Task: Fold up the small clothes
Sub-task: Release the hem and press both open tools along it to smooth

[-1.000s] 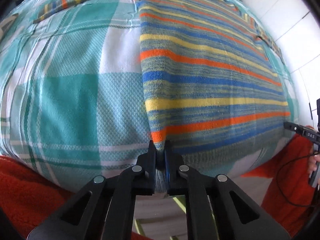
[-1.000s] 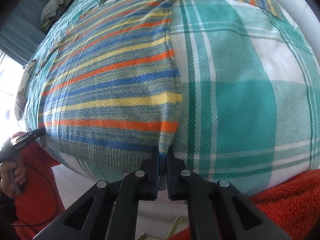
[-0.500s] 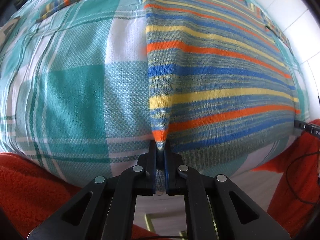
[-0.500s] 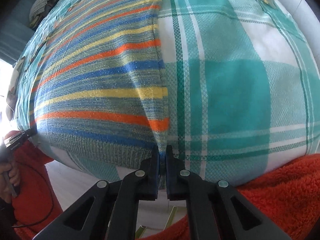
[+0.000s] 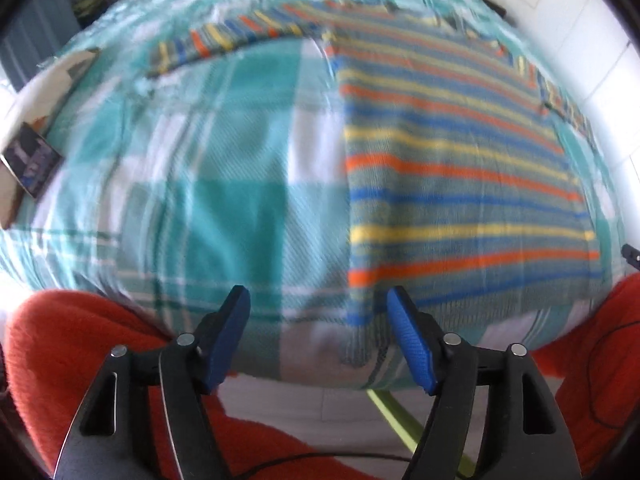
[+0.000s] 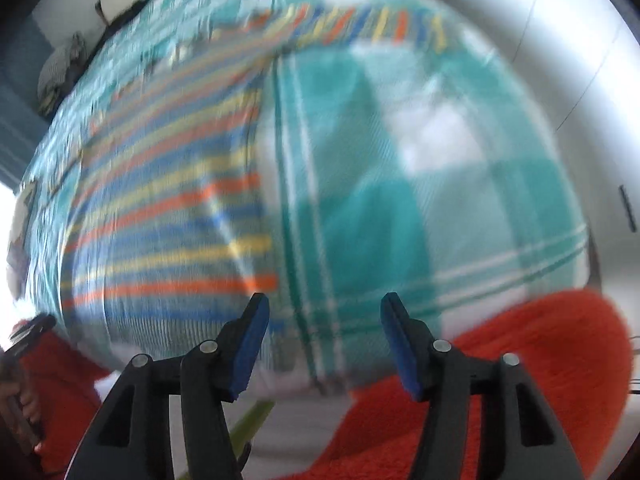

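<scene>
A striped knit sweater point(image 5: 460, 184) in blue, yellow, orange and grey lies flat on the teal and white checked bedspread point(image 5: 224, 200), sleeves spread out at the far end. It also shows in the right wrist view point(image 6: 168, 216), blurred. My left gripper point(image 5: 318, 300) is open and empty, just above the sweater's near left hem corner. My right gripper point(image 6: 324, 306) is open and empty, above the near right hem corner. Both have blue pads.
The checked bedspread point(image 6: 420, 200) covers the bed. The person's red fleece sleeves point(image 5: 60, 360) point(image 6: 500, 380) show at the bottom. A dark card or booklet point(image 5: 32, 160) lies at the bed's left edge. A white wall point(image 6: 560, 40) stands on the right.
Both grippers were shut on the sweater's near hem corners; they have opened, let go and pulled back and up. The hem now lies flat on the bed.
</scene>
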A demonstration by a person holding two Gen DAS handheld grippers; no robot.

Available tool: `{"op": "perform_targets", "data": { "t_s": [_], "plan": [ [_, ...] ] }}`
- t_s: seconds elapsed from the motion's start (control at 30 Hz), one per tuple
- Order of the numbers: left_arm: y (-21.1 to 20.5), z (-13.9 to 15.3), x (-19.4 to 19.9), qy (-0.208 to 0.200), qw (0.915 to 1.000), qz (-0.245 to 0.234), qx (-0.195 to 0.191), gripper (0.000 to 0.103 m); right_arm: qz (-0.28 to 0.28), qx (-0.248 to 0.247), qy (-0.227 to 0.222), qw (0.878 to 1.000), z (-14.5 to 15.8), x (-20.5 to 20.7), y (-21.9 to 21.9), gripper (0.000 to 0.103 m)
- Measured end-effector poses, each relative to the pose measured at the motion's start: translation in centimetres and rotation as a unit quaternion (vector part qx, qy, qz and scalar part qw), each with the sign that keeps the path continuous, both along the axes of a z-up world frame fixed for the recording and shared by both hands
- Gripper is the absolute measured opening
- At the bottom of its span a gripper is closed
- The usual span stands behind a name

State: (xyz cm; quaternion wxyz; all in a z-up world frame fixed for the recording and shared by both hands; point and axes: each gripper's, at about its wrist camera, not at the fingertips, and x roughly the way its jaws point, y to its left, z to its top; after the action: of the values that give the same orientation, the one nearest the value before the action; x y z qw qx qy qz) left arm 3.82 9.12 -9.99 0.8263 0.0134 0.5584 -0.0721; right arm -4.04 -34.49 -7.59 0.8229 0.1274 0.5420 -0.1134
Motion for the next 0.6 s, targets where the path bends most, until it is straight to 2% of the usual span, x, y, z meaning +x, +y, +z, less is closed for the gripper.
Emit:
{"op": "perform_targets", "data": {
  "t_s": [0.1, 0.2, 0.3, 0.4, 0.47, 0.53, 0.6],
  "plan": [
    [-0.3, 2.3, 1.5, -0.044, 0.9989, 0.004, -0.012, 0.08, 0.0, -0.031, -0.075, 0.997, 2.8, 0.9, 0.3, 0.063],
    [-1.5, 3.7, 3.0, -0.074, 0.9967, -0.012, -0.029, 0.085, 0.026, -0.018, -0.117, 0.993, 3.8, 3.3, 1.6, 0.064],
    [-3.8, 3.1, 4.0, -0.094, 0.9941, -0.042, -0.034, 0.09, 0.072, 0.016, -0.142, 0.987, 2.8, 5.6, 4.3, 0.064],
    [-5.6, 0.0, 4.1, -0.071, 0.9947, -0.067, -0.034, 0.09, 0.122, 0.048, -0.129, 0.983, -0.4, 7.1, 6.9, 0.064],
    [-6.4, -2.4, 3.7, -0.034, 0.9965, -0.075, -0.02, 0.09, 0.138, 0.035, -0.081, 0.986, -3.5, 7.2, 8.2, 0.064],
    [-6.9, -5.4, 2.9, 0.009, 0.9961, -0.087, 0.01, 0.091, 0.144, 0.031, -0.022, 0.989, -6.5, 6.9, 8.5, 0.064],
    [-7.0, -5.1, 2.0, -0.01, 0.9945, -0.101, 0.025, 0.096, 0.16, 0.011, -0.046, 0.986, -6.3, 6.0, 8.8, 0.066]
  ]
}}
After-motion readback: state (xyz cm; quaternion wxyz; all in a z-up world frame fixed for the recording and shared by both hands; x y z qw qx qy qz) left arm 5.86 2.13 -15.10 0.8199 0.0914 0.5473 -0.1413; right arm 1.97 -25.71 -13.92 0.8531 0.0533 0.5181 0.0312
